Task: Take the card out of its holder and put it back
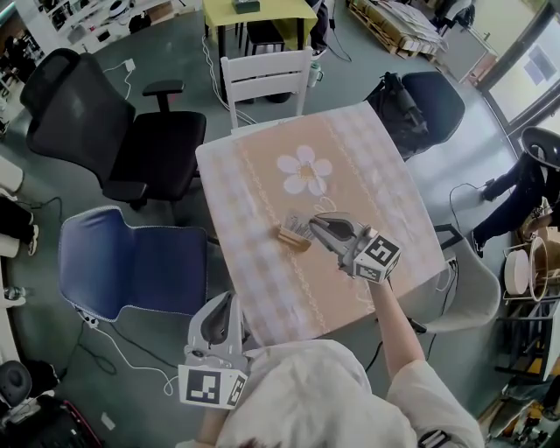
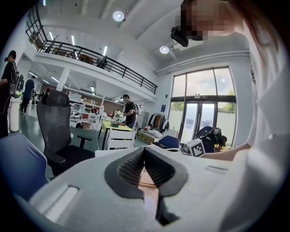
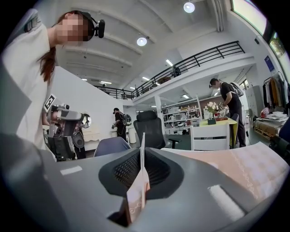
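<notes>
Open-plan office/lab hall, industrial build. Evidence: double-height ceiling with round lights [image 2: 118, 16], mezzanine with black railing [image 2: 97, 61], tall glazed doors [image 2: 201, 106], bare grey floor [image 1: 39, 280]. Furniture is office stock: black mesh chair [image 1: 96, 131], blue chair [image 1: 131, 262], yellow table [image 1: 258, 12]. Wooden pallets [image 1: 389, 22], storage shelves [image 3: 181, 113] and a clothes rack [image 2: 157, 121] sit round the edges. People stand about in the background.

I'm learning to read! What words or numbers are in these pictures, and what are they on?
No words or numbers can be read.
Black-and-white marker cubes on right gripper and left gripper: square patterns, no letters.
Small blue wall sign: too blurred to read.
Thin beige card in the right gripper: no words show.
</notes>
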`<state>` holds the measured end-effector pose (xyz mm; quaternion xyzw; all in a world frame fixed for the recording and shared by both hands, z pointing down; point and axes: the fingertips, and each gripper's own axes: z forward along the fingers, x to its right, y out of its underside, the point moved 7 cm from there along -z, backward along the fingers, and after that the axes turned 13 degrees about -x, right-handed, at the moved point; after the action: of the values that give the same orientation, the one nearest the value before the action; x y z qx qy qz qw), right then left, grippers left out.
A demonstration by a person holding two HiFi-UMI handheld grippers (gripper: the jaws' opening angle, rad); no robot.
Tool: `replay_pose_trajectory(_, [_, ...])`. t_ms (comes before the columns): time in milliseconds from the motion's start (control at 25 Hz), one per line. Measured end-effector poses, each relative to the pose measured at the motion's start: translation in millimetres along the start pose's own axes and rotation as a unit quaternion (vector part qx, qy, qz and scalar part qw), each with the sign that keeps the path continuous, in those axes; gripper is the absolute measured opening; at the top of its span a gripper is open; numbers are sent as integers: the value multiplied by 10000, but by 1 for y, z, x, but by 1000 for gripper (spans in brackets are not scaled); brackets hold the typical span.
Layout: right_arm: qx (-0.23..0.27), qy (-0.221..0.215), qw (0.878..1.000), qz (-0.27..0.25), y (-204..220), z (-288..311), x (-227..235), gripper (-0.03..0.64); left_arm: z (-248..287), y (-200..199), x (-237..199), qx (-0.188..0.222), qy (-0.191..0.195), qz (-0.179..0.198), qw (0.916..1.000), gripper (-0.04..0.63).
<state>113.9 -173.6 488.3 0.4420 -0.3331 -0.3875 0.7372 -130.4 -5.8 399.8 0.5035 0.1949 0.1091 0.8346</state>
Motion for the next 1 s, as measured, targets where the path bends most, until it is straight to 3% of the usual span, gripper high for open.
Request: replay_pose_trajectory(1000, [-244, -185, 9995, -75, 9, 11, 12, 20, -1, 1, -4, 4, -189, -110, 9998, 0])
